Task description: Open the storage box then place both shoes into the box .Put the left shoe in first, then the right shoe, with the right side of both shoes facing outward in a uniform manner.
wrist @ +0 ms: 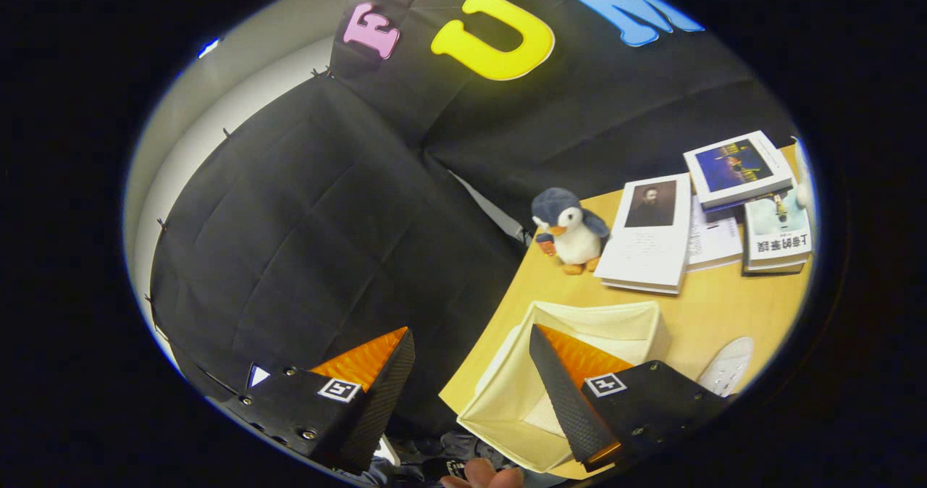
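The gripper (pixel 471 347) hangs released, fingers wide apart, above an open cream fabric box (pixel 637 321) on a wooden table (pixel 724 314); a white shoe (pixel 726 366) lies beside it.

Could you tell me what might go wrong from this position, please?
The open gripper holds nothing and points partly past the table edge, so a reach might miss. The cream storage box sits close to that edge; a nudge from the right finger, which is over it, could push it off. One white shoe lies beyond the box, and swinging toward it might catch the box wall.
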Demonstrator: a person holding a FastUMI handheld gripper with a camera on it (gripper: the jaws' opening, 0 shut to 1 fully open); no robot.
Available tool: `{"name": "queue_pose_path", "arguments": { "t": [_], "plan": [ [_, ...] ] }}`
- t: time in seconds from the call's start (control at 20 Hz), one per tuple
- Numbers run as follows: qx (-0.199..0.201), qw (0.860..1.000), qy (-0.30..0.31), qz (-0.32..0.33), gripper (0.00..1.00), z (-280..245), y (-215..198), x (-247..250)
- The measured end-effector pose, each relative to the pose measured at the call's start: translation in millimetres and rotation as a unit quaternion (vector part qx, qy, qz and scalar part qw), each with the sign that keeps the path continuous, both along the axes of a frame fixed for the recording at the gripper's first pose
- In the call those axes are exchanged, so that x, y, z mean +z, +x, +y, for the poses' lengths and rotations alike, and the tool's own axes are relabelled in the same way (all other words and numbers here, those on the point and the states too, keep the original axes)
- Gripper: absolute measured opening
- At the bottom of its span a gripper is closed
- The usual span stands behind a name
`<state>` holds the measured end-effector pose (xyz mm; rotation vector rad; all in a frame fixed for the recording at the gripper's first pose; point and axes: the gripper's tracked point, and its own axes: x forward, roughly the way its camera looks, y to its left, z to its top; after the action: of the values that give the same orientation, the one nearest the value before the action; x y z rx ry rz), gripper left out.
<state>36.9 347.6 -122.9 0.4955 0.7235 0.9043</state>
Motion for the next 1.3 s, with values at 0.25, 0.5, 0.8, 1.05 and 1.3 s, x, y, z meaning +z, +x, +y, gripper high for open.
{"name": "queue_pose_path", "arguments": {
  "t": [0.25, 0.5, 0.8, 1.05, 1.3],
  "plan": [
    [-0.061, 0.998, -0.016, 0.008, 0.97, -83, 10, -17],
    [-0.111, 0.993, -0.041, 0.028, 0.97, -142, 10, -50],
    [-0.126, 0.985, -0.113, 0.046, 0.96, -192, -12, -116],
    [-0.124, 0.972, -0.174, 0.094, 0.93, -215, -32, -183],
    [-0.106, 0.959, -0.226, 0.134, 0.79, -225, -49, -239]
  ]
}}
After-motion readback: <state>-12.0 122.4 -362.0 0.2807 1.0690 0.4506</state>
